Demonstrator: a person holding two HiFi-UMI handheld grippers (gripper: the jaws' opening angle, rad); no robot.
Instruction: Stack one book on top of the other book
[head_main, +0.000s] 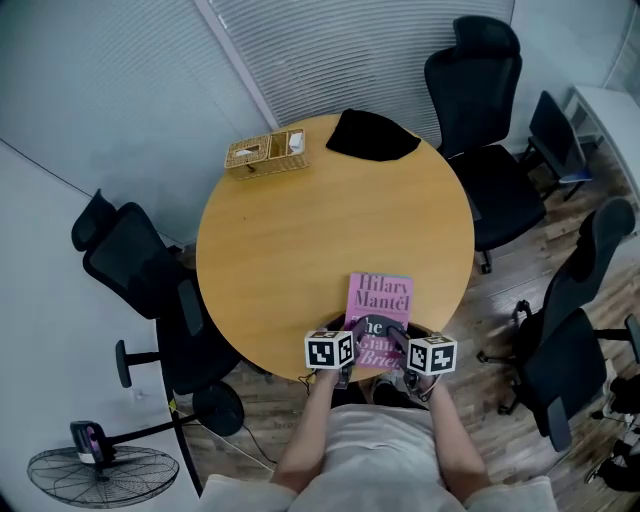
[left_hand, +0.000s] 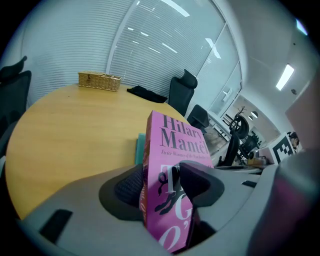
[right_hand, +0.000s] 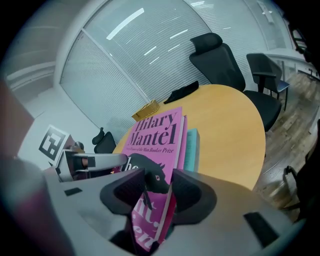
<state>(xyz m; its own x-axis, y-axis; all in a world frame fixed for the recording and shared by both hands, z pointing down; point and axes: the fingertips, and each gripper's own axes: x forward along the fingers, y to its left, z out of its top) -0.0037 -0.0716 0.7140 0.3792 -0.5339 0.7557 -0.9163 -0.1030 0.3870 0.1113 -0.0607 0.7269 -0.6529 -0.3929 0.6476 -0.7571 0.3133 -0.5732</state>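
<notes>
A pink paperback (head_main: 380, 298) lies at the near edge of the round wooden table (head_main: 300, 230). It rests on a teal book (left_hand: 139, 149), whose edge shows beside it in both gripper views (right_hand: 192, 150) and which is hidden in the head view. My left gripper (left_hand: 165, 185) is shut on the pink book's near left part (left_hand: 172, 150). From the near right side my right gripper (right_hand: 157, 187) is shut on the same book (right_hand: 155, 135). Both grippers (head_main: 352, 330) (head_main: 400, 340) sit side by side at the table's edge.
A wicker basket (head_main: 266, 152) and a black cloth (head_main: 372, 135) lie at the far side of the table. Black office chairs stand to the left (head_main: 140, 270) and right (head_main: 480, 90). A fan (head_main: 100, 465) stands on the floor at the lower left.
</notes>
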